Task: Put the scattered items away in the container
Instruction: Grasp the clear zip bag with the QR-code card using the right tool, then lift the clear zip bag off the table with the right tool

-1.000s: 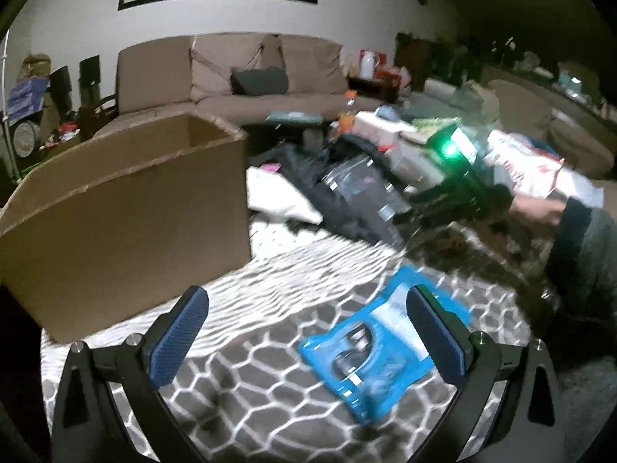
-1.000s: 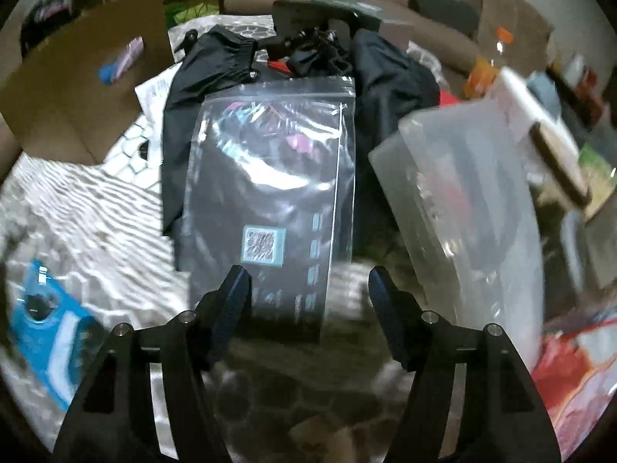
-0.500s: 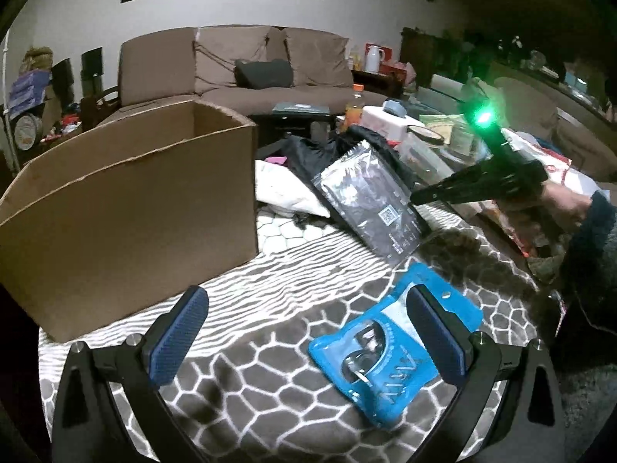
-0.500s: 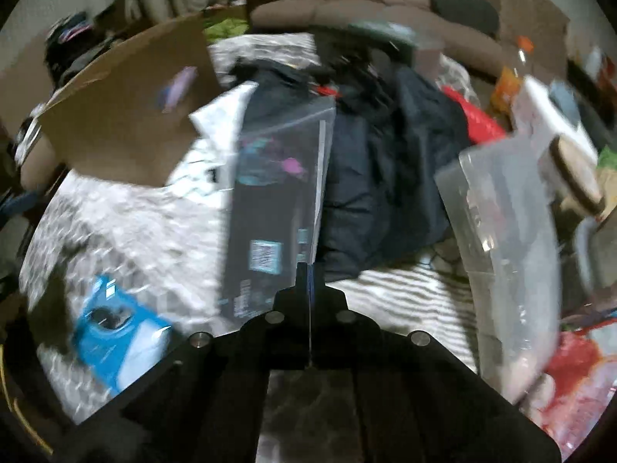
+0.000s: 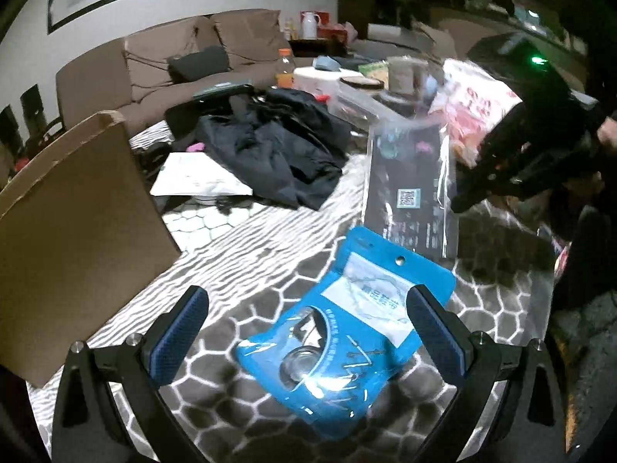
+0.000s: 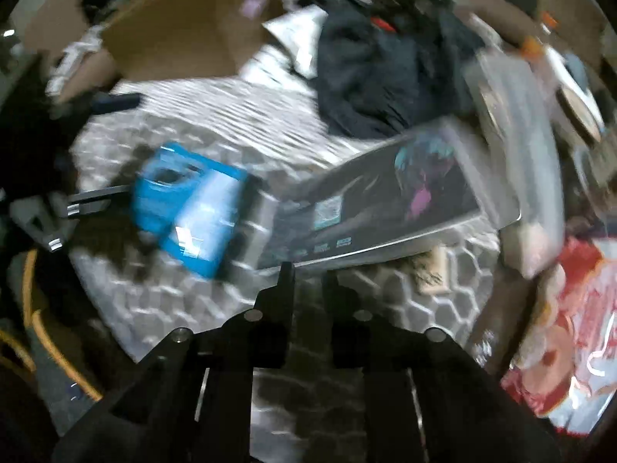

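the right tool [image 6: 306, 276] is opening, the dark flat packet [image 6: 385, 200] at its tips, lifted. left tool [image 5: 308, 322] is wide open over the blue pouch [image 5: 347, 332], near the cardboard box [image 5: 73, 223]. both look light, slippery; grip edges.

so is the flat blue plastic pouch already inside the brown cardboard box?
No: the flat blue plastic pouch lies on the patterned blanket, outside the brown cardboard box standing to its left.
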